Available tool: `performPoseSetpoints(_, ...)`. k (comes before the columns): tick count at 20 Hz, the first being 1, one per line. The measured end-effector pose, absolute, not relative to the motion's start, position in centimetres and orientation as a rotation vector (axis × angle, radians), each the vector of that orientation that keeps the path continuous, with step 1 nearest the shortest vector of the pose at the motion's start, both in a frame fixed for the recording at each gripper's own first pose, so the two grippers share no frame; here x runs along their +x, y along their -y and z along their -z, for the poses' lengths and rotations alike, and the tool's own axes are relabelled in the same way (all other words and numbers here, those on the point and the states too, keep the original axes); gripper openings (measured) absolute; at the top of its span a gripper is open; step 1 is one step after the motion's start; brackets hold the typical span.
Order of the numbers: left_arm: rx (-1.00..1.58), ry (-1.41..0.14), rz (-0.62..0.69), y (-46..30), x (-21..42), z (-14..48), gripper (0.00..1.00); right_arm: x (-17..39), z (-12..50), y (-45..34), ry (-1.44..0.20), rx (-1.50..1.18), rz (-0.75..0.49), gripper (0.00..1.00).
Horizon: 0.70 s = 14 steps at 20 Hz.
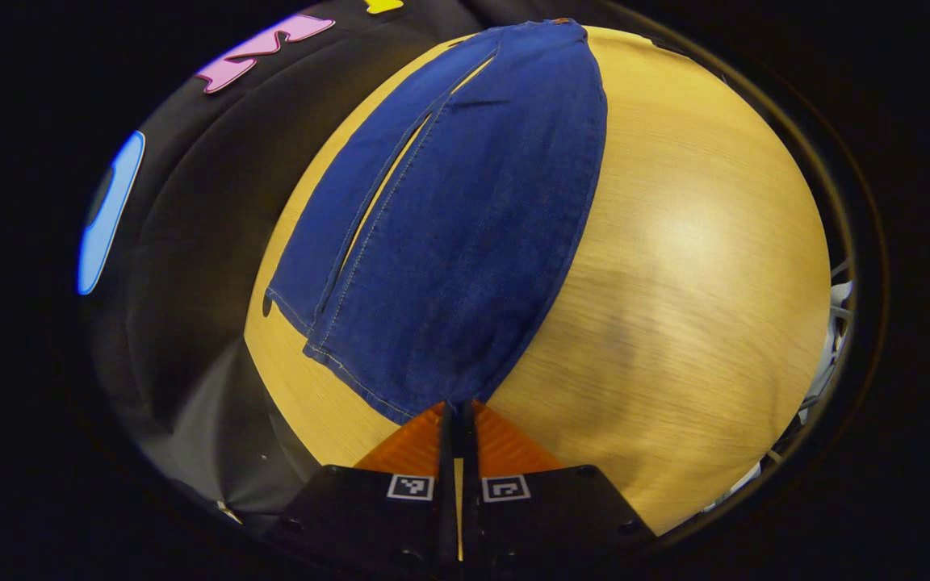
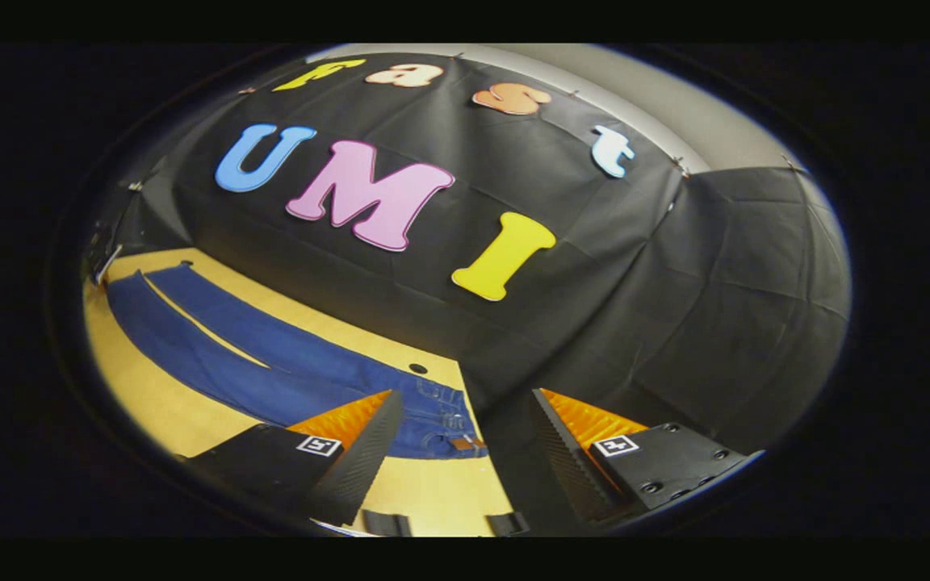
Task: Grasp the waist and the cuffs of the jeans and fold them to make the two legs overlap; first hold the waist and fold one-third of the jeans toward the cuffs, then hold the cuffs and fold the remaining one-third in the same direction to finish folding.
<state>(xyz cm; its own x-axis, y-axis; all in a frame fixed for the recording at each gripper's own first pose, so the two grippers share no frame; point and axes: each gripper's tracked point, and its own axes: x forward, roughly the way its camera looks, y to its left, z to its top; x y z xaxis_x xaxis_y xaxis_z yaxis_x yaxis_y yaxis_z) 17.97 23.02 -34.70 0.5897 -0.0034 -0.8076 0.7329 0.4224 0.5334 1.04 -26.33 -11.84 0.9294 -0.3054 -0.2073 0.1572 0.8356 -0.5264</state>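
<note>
The jeans [image 1: 465, 226] lie flat on the wooden table [image 1: 699, 266], legs a little apart. In the left gripper view, the left gripper [image 1: 459, 415] has its fingers together right at the near cuff's hem; whether denim is pinched between them I cannot tell. The cloth stretches straight ahead of it toward the far waist. In the right gripper view, the right gripper [image 2: 465, 420] stands wide apart, the waist [image 2: 441, 424] just ahead between its fingers. Denim looks soft, fairly heavy and likely to sag; grip the thick waistband and hems.
</note>
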Motion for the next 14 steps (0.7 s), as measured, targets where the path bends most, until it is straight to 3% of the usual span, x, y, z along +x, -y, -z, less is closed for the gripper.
performPoseSetpoints(5,1.057,-0.822,0.537,-22.8,18.2,34.7,0.06,5.1,16.7,31.6,-0.437,-0.814,0.053,0.97)
performPoseSetpoints(14,1.067,-0.846,0.501,-22.8,18.2,34.7,0.06,5.5,33.7,39.6,-0.768,-1.197,-0.372,0.97)
